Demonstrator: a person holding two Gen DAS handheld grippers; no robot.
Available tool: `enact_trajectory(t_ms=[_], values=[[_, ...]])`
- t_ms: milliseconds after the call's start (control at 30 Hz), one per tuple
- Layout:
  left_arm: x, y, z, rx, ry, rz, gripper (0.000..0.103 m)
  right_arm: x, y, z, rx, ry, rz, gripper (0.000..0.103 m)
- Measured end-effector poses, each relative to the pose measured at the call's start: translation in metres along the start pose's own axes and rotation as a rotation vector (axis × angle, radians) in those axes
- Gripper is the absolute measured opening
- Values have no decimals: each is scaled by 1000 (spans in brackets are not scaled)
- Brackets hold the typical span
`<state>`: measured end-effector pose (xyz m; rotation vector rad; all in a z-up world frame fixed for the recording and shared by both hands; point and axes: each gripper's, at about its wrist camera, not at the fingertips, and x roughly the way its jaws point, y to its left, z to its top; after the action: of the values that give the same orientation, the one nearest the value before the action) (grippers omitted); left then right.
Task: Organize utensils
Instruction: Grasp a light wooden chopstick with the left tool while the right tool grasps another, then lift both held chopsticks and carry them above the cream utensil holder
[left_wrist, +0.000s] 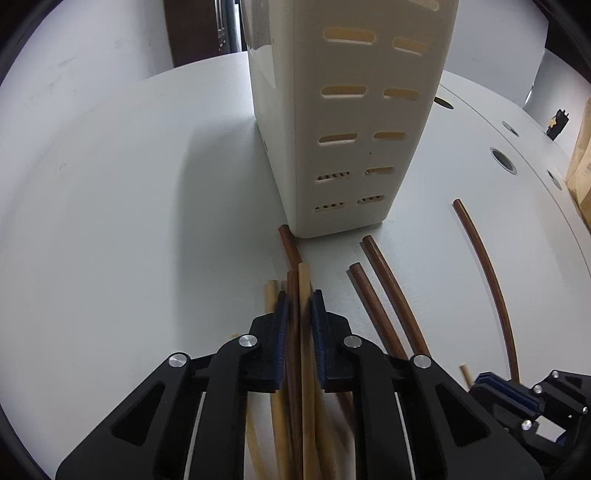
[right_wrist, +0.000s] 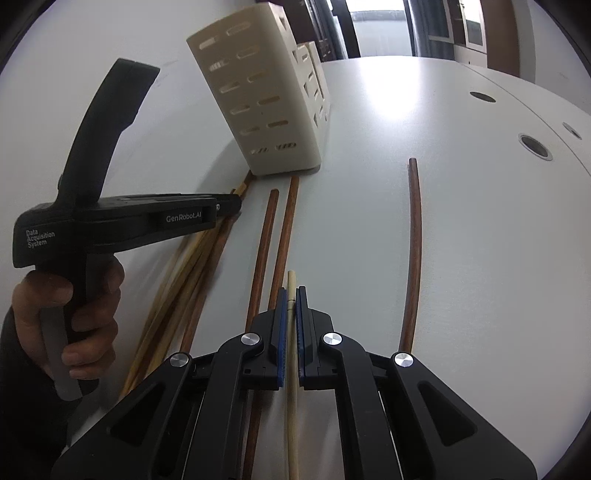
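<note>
A cream slotted utensil holder (left_wrist: 347, 147) (right_wrist: 266, 110) stands upright on the white table (left_wrist: 110, 184). In front of it lie several chopsticks. My left gripper (left_wrist: 299, 295) (right_wrist: 236, 203) is shut on a light wooden chopstick (left_wrist: 304, 288) and a dark brown chopstick (left_wrist: 293, 295) from a mixed bundle. My right gripper (right_wrist: 291, 291) (left_wrist: 491, 380) is shut on a single light chopstick (right_wrist: 291, 282). A pair of dark chopsticks (right_wrist: 284, 229) (left_wrist: 376, 295) lies between the grippers. One more dark chopstick (right_wrist: 415, 240) (left_wrist: 487, 266) lies apart to the right.
A person's hand (right_wrist: 92, 306) grips the left gripper's handle. Round cable holes (left_wrist: 502, 160) (right_wrist: 533, 146) sit in the tabletop at the right. A cardboard box (left_wrist: 580, 166) stands at the right table edge. Dark cabinets stand beyond the table's far edge.
</note>
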<state>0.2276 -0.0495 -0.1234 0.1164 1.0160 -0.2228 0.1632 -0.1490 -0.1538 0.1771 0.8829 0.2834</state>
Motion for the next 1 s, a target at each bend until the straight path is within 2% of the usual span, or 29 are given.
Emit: enact_trajectory(t_ms=[67,267,567,833,1000], values=[[-4,3,2,-13,0,-30,6,-11,-3,1,17,-33,16,5],[-12,9,1,-30,-10,-57,6,-37,-6,1,50,-86,24,5],[-53,14,-15,-73,-51,-182,6,-77,-5,4,71,-198,132,5],[-99,18,-27,-85,-120,-238,6,-119,-2,5,87,-367,266,5],[-137,16,-30,-84,-189,-273,6,-137,5,14,68,-415,287,5]])
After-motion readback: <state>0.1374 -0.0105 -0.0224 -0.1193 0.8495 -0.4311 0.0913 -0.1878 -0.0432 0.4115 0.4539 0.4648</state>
